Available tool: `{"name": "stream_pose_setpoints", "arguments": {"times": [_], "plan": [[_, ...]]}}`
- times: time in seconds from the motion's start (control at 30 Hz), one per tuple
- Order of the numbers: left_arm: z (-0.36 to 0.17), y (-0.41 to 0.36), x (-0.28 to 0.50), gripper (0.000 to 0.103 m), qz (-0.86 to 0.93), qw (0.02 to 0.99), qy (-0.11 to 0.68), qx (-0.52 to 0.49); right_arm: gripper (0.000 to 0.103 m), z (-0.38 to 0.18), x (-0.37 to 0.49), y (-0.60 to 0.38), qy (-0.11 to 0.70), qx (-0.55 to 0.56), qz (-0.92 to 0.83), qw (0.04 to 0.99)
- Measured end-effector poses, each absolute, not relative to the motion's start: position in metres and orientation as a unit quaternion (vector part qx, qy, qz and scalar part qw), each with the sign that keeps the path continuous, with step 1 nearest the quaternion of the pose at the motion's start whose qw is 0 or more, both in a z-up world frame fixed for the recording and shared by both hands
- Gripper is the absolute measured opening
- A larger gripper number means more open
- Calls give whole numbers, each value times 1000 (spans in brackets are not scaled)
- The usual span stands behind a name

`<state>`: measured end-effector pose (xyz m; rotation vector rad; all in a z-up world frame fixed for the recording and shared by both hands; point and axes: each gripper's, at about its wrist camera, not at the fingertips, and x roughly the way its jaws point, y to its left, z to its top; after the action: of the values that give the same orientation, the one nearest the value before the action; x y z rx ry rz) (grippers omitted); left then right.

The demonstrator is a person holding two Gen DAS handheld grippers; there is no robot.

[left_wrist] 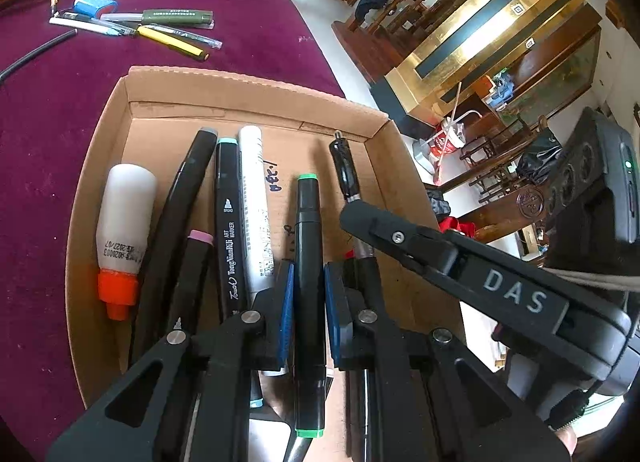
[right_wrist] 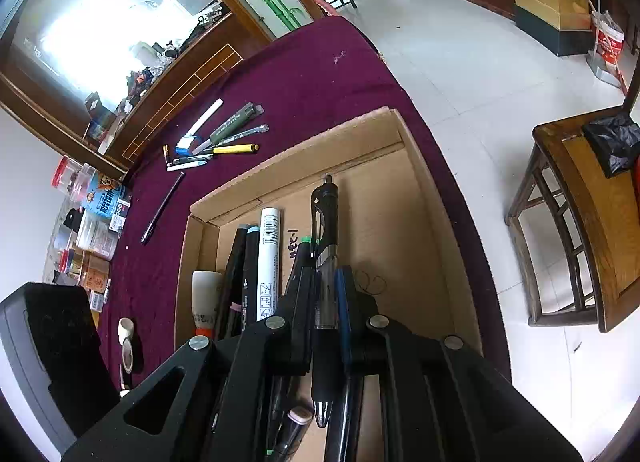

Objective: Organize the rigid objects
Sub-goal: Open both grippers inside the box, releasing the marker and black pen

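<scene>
An open cardboard box (left_wrist: 256, 90) (right_wrist: 304, 150) sits on a maroon cloth. Inside it lie a white glue bottle with an orange cap (left_wrist: 124, 222), several black markers and a white marker (left_wrist: 256, 202) (right_wrist: 269, 254). My left gripper (left_wrist: 308, 274) is shut on a black marker with green ends (left_wrist: 308, 230), low over the box floor. Just to its right, my right gripper (right_wrist: 324, 290) (left_wrist: 360, 218) is shut on a black retractable pen (right_wrist: 326, 222) (left_wrist: 344, 170), also over the box. The two held items lie roughly parallel with the boxed markers.
A loose pile of pens (left_wrist: 140, 26) (right_wrist: 216, 142) lies on the cloth beyond the box. A single black pen (right_wrist: 162, 208) and a tape roll (right_wrist: 128, 346) lie left of it. Small boxes and jars (right_wrist: 92, 230) crowd the table's left side. A wooden chair (right_wrist: 580, 222) stands to the right.
</scene>
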<state>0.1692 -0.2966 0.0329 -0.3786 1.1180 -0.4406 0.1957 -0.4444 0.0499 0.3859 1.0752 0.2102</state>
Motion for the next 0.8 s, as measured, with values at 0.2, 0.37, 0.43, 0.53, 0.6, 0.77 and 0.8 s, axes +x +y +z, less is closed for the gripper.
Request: {"name": "stream_pose_setpoints", "arguments": {"times": [0.2,0.37,0.43,0.53,0.6,0.77,0.8], "plan": [[34,-291,169,12,-208,803,527,-182,11,52,195,-444,505,180,98,838],[35,-287,165,13,-213,798,532,-187,11,63,185,-445,489,171,90,851],[39,-288,162,13,-218,798,529,-188,11,71,178,-445,479,170,87,857],[46,-283,156,13,-227,799,523,-192,11,83,165,-444,461,179,91,864],[52,-279,150,13,-233,800,517,-196,13,89,158,-442,453,186,95,867],[68,-260,135,13,-244,804,502,-206,18,101,140,-425,437,199,113,870],[72,-255,131,13,-245,806,498,-208,20,103,137,-420,436,199,117,870]]}}
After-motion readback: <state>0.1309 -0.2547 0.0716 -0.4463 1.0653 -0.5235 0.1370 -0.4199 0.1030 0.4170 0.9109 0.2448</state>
